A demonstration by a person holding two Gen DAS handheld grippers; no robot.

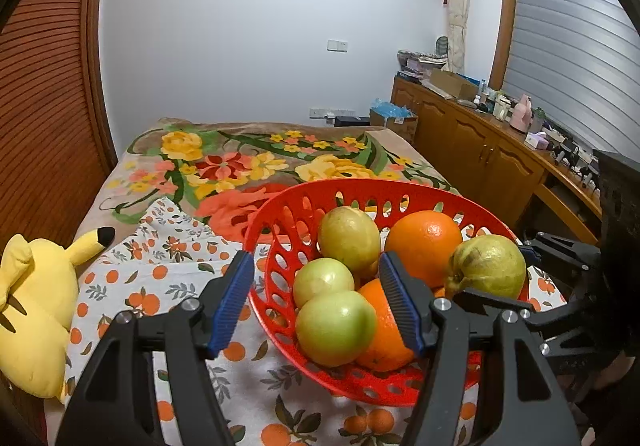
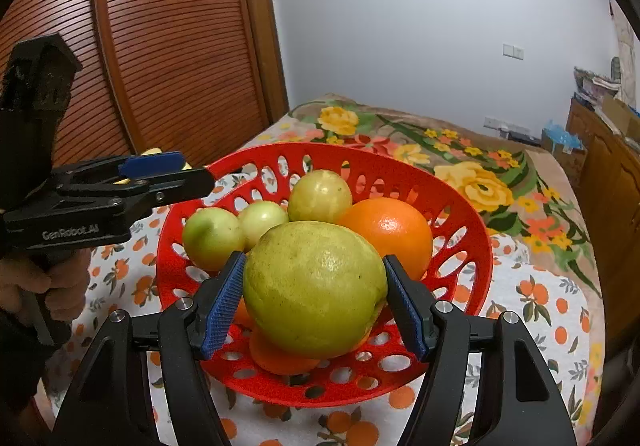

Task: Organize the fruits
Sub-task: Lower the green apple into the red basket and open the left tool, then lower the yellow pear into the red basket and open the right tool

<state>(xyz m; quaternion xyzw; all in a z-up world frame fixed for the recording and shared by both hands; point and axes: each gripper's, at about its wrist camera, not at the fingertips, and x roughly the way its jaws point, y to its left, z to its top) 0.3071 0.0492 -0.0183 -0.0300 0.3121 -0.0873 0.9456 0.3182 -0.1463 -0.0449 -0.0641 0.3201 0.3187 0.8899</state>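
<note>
I have the large yellow-green fruit (image 2: 314, 288) pinched in my right gripper (image 2: 314, 300), both blue pads against its sides, and it hangs just above the near part of the red basket (image 2: 472, 246). I judge I am lowering it onto the pile, so I keep hold until it has something under it. Below it lie an orange (image 2: 280, 360), mostly covered, and farther back a second orange (image 2: 388, 232) with three small greenish fruits (image 2: 214, 232) to its left. The basket stands on an orange-print cloth (image 2: 536, 310) spread over a floral blanket (image 2: 480, 182).

My left gripper (image 1: 316, 304) hovers over the basket's near-left rim with its jaws apart and nothing pressed between them; a green fruit (image 1: 334, 328) sits in the gap untouched, so I take it as just set down. From the right wrist view that gripper shows only side-on at far left, with a hand (image 2: 44, 286) on its grip.

I cannot see the basket floor under the pile, nor whether the held fruit already touches the orange. A yellow plush toy (image 1: 32, 310) is cut off at the left edge.
</note>
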